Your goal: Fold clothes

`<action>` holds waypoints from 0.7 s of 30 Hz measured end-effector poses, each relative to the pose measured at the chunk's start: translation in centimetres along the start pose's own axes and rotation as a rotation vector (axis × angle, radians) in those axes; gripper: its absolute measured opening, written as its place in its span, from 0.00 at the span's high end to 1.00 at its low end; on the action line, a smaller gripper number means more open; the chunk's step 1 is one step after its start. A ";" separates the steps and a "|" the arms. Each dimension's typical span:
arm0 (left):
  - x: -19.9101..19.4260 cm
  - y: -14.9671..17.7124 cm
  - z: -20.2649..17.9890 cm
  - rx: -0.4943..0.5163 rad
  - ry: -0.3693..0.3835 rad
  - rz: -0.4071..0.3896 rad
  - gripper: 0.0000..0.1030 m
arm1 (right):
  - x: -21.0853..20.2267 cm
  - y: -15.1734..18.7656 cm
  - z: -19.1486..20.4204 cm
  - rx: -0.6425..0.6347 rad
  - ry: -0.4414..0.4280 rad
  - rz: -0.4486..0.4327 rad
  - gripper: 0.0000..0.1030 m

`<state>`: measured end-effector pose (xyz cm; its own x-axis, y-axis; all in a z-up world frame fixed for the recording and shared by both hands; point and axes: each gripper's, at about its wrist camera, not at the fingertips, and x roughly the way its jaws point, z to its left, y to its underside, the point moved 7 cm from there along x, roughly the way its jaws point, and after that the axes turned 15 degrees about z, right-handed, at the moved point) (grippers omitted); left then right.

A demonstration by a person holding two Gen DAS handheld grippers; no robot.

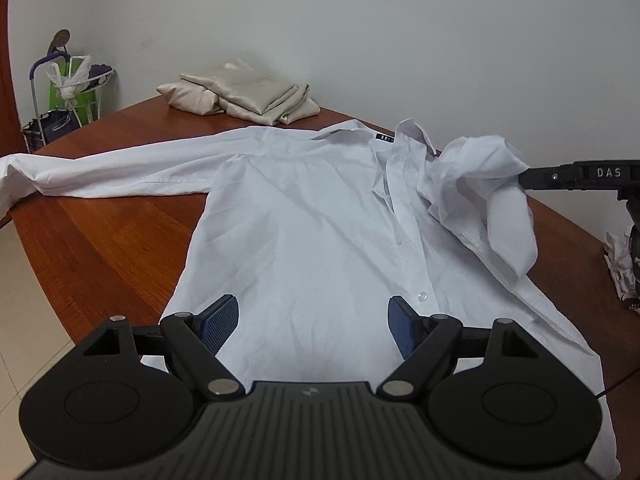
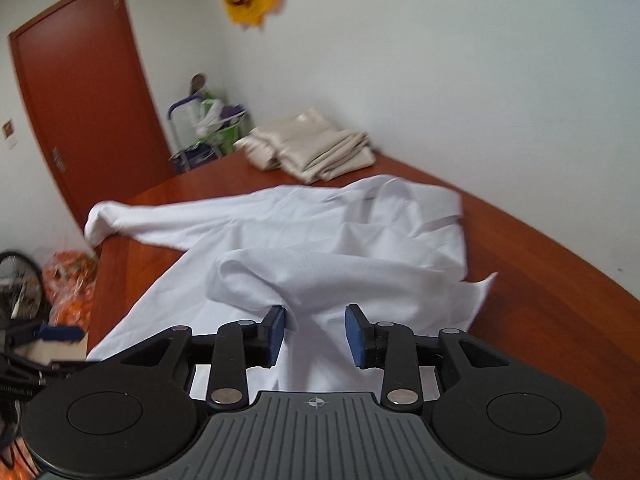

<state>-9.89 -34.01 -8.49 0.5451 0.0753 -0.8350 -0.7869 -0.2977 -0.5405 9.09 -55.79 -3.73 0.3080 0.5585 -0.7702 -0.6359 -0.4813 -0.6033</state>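
Note:
A white button shirt (image 1: 312, 216) lies front up on the brown wooden table (image 1: 120, 232), collar at the far side. Its one sleeve (image 1: 100, 172) stretches out to the left. My left gripper (image 1: 314, 324) hovers open over the shirt's lower front, nothing between its blue pads. My right gripper (image 1: 524, 178) reaches in from the right at the other sleeve (image 1: 480, 168), which is lifted and bunched over the shirt's body. In the right wrist view that sleeve (image 2: 280, 272) hangs against the left pad (image 2: 278, 332) of my right gripper (image 2: 316, 332), whose jaws stand apart.
A folded beige cloth pile (image 1: 244, 96) sits at the table's far edge by the wall. A crumpled patterned cloth (image 1: 620, 264) lies at the right edge. A trolley with bags (image 1: 64, 92) stands beyond the table, near a brown door (image 2: 80, 100).

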 end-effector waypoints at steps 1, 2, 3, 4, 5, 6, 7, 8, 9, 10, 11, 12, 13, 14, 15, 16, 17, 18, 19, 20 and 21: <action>0.1 -0.2 -0.3 0.006 0.003 -0.002 0.17 | -0.5 -0.2 -0.5 0.017 -0.014 -0.009 0.65; 0.2 -0.4 -0.6 0.012 0.007 -0.005 0.17 | -0.8 -0.4 -0.9 0.023 -0.027 -0.009 0.65; 0.3 -0.7 -0.9 0.017 0.010 -0.007 0.17 | -1.0 -0.6 -1.2 0.026 -0.040 -0.006 0.65; 0.4 -0.9 -1.2 0.023 0.014 -0.010 0.17 | -1.2 -0.6 -1.4 0.020 -0.049 0.002 0.65; 0.4 -1.1 -1.6 0.029 0.017 -0.012 0.17 | -1.5 -0.5 -1.4 0.011 -0.056 0.010 0.65; 0.5 -1.3 -1.9 0.035 0.020 -0.014 0.17 | -1.7 -0.4 -1.4 0.006 -0.059 0.014 0.65; 0.6 -1.5 -2.2 0.040 0.024 -0.017 0.17 | -2.0 -0.2 -1.4 0.005 -0.060 0.016 0.65; 0.7 -1.7 -2.5 0.046 0.027 -0.019 0.17 | -2.3 0.0 -1.4 0.005 -0.059 0.016 0.65; 0.8 -1.9 -2.8 0.053 0.029 -0.020 0.17 | -2.7 0.1 -1.4 0.004 -0.057 0.015 0.65; 0.9 -2.1 -3.0 0.060 0.030 -0.021 0.17 | -3.1 0.3 -1.5 0.005 -0.053 0.010 0.65; 1.1 -2.2 -3.3 0.067 0.031 -0.020 0.17 | -3.7 0.4 -1.8 0.014 -0.044 0.003 0.65; 1.2 -2.3 -3.5 0.072 0.032 -0.019 0.17 | -4.0 0.4 -2.2 0.027 -0.032 -0.002 0.64; 1.3 -2.4 -3.7 0.075 0.032 -0.016 0.17 | -4.2 0.4 -2.8 0.042 -0.015 -0.004 0.64; 1.5 -2.4 -3.9 0.077 0.031 -0.014 0.17 | -4.3 0.3 -3.4 0.056 0.004 -0.006 0.64; 1.6 -2.4 -4.1 0.079 0.030 -0.011 0.17 | -4.3 0.2 -4.1 0.070 0.020 -0.007 0.64; 1.7 -2.5 -4.3 0.081 0.029 -0.009 0.17 | -4.1 0.1 -4.9 0.085 0.033 -0.007 0.64; 1.9 -2.5 -4.4 0.083 0.028 -0.006 0.17 | -3.8 0.0 -5.8 0.101 0.044 -0.003 0.64; 2.0 -2.5 -4.6 0.085 0.027 -0.003 0.17 | -3.3 0.0 -6.6 0.117 0.055 0.003 0.64; 2.1 -2.5 -4.8 0.087 0.027 0.000 0.17 | -2.8 -0.1 -7.3 0.127 0.060 0.011 0.64; 2.3 -2.5 -4.9 0.089 0.026 0.003 0.17 | -2.1 -0.2 -8.1 0.138 0.064 0.017 0.64; 2.3 -2.5 -4.9 0.092 0.026 0.007 0.17 | -1.4 -0.3 -8.8 0.151 0.064 0.026 0.63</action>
<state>-5.27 -37.77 -8.55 0.5461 0.0485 -0.8363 -0.8131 -0.2093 -0.5431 15.14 -62.36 -4.28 0.3314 0.5006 -0.7997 -0.7420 -0.3853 -0.5486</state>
